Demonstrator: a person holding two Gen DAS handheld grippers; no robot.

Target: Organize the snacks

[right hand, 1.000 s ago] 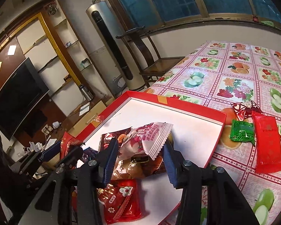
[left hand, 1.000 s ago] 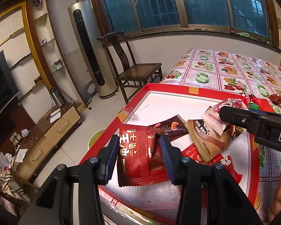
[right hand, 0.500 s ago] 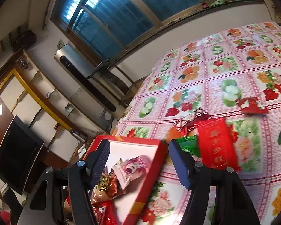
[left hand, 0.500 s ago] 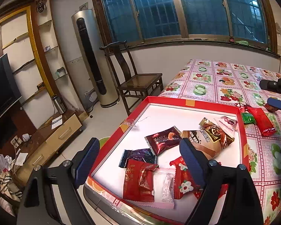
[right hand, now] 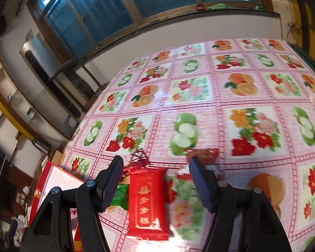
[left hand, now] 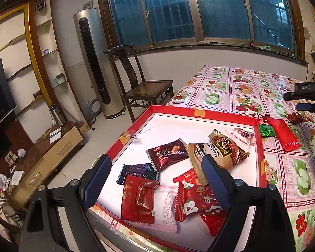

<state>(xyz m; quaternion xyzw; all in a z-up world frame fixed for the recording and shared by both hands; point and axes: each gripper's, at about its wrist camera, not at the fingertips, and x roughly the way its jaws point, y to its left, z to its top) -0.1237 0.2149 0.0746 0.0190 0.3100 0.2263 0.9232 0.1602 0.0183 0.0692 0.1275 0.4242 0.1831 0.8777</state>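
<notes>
The left gripper (left hand: 155, 178) hangs above the near end of a red-rimmed tray (left hand: 203, 112) with its jaws spread wide and nothing between them. Inside the tray, on its white floor, lie the gathered snacks: a dark maroon packet (left hand: 168, 156) near the middle, a small purple-black packet (left hand: 137, 172) just in front of it, a crumpled red packet (left hand: 137, 201) at the near edge beside a pale pink wrapper (left hand: 164, 209), a red packet with a white flower (left hand: 196, 201) partly behind the right jaw, and a gold-brown packet (left hand: 229, 148) overlapping a white-and-pink one (left hand: 239, 135) toward the far right corner. The tray sits on a surface (left hand: 241, 88) covered with a fruit-and-flower patterned cloth. Just outside the tray's right rim lie a small green packet (left hand: 266, 130) and a long red packet (left hand: 284, 133), touching or nearly so, with a small dark red sweet (left hand: 295, 117) a little beyond. The right gripper (right hand: 156, 183) hovers over that group, jaws wide apart and empty, the long red packet (right hand: 147, 201) lying between them on the cloth and the green packet (right hand: 120, 196) partly hidden behind its left jaw. The right wrist view is blurred.
</notes>
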